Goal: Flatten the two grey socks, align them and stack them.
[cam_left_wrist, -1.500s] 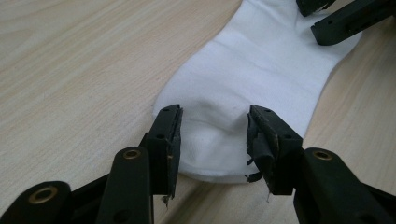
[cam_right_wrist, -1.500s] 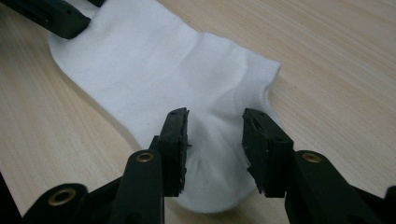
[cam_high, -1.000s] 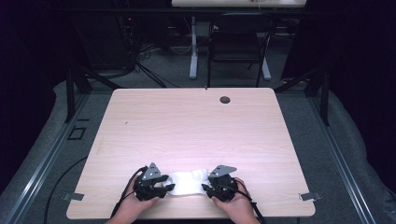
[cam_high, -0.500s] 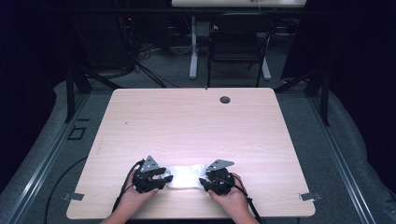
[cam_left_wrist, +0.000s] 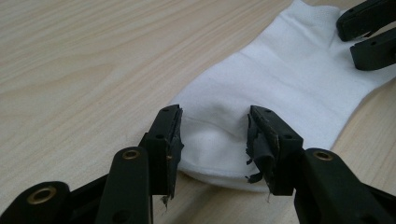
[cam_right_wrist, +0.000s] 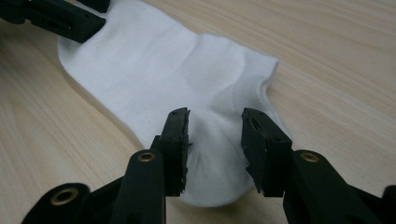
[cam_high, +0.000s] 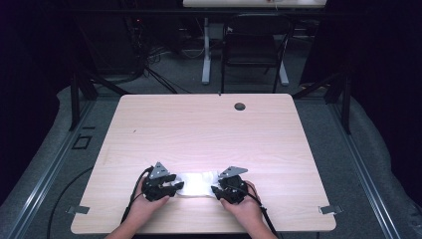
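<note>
Pale wood table (cam_high: 209, 134), dark room behind, chair (cam_high: 251, 50) past the far edge. White sock (cam_high: 199, 183) lies flat near my edge (crosswise, between both hands). I've got the left gripper (cam_left_wrist: 214, 135) open, jaws straddling 1 end without pinching it. Right gripper (cam_right_wrist: 215, 135) is open too, over the other end.
</note>
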Action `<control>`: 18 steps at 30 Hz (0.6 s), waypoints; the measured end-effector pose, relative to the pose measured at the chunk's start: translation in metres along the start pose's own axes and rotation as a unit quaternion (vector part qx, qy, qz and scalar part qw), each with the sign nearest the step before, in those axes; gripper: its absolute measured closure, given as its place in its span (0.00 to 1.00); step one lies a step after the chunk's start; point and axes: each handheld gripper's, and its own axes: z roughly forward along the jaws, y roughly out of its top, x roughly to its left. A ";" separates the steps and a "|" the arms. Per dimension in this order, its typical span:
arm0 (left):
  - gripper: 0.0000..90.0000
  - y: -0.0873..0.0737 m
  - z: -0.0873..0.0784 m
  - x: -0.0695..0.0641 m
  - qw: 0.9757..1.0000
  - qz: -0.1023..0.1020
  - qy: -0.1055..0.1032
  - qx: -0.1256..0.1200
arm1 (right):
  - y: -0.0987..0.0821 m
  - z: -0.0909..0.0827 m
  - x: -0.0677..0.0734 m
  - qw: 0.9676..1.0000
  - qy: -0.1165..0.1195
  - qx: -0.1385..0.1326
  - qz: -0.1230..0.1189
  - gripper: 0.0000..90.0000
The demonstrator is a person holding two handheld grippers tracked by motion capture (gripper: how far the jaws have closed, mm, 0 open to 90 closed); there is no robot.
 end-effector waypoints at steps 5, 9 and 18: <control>0.60 0.000 0.000 0.001 1.000 0.001 0.001 0.000 | 0.000 0.000 0.000 1.000 0.000 -0.001 0.001 0.68; 0.60 0.000 0.000 0.001 1.000 0.000 0.002 0.000 | 0.000 0.000 0.000 1.000 0.000 -0.001 -0.002 0.68; 0.56 0.001 -0.001 0.002 1.000 -0.012 -0.003 -0.003 | 0.000 -0.002 0.001 1.000 -0.003 -0.003 -0.011 0.66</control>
